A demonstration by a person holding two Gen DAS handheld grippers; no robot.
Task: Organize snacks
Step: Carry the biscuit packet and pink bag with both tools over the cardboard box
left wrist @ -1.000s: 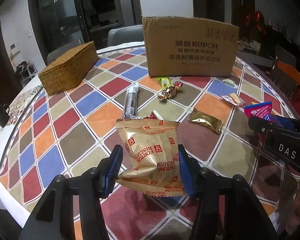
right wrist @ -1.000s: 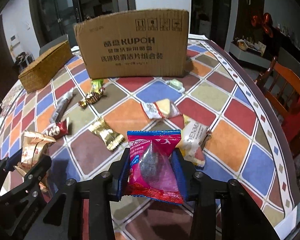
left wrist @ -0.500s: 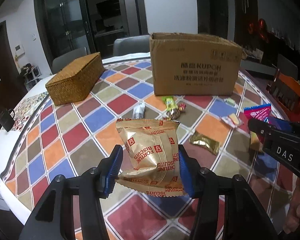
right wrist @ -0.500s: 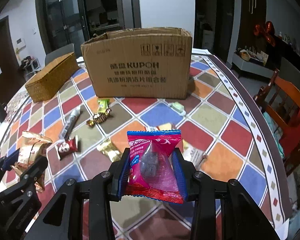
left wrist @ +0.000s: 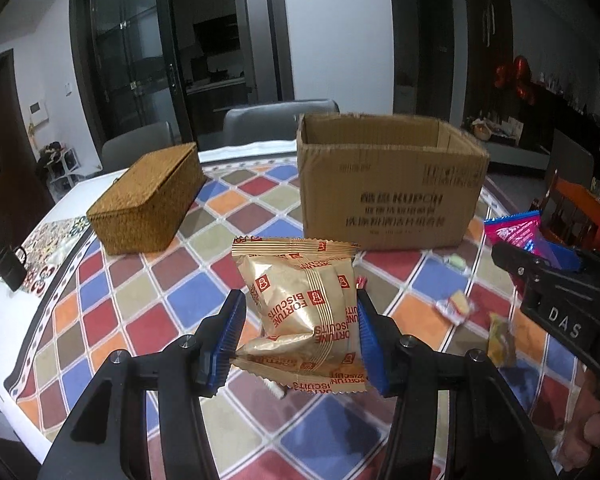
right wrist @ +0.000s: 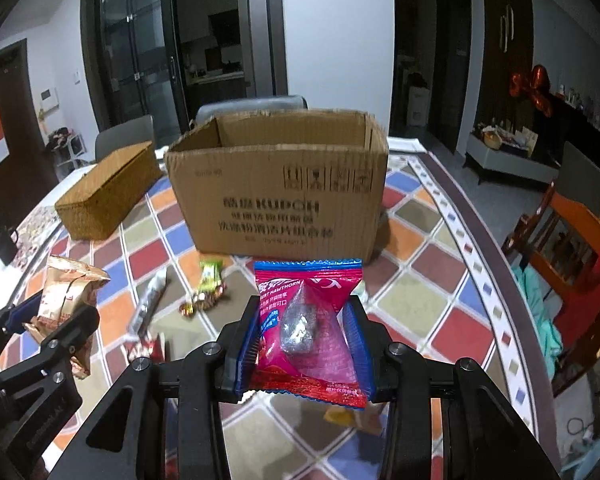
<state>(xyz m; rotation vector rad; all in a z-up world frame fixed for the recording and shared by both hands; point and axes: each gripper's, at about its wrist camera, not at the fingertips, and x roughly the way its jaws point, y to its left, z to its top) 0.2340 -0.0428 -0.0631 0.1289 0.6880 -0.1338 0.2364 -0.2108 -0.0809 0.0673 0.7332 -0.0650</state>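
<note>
My left gripper (left wrist: 298, 312) is shut on a gold fortune-biscuit packet (left wrist: 300, 300) and holds it well above the table. My right gripper (right wrist: 304, 330) is shut on a pink hawthorn snack packet (right wrist: 308, 328), also lifted. An open cardboard box (left wrist: 388, 188) stands ahead on the chequered table; it also shows in the right wrist view (right wrist: 278, 184). Each gripper shows at the edge of the other's view: the right gripper (left wrist: 540, 264) and the left gripper (right wrist: 48, 320).
A woven lidded basket (left wrist: 148, 200) sits left of the box. Loose snacks lie on the table: a green candy (right wrist: 211, 274), a silver stick packet (right wrist: 150, 304), a small wrapped cake (left wrist: 456, 308). Chairs stand behind the table; an orange wooden chair (right wrist: 572, 236) is at the right.
Both grippers have risen with their packets; the box's open top now shows and the table lies farther below.
</note>
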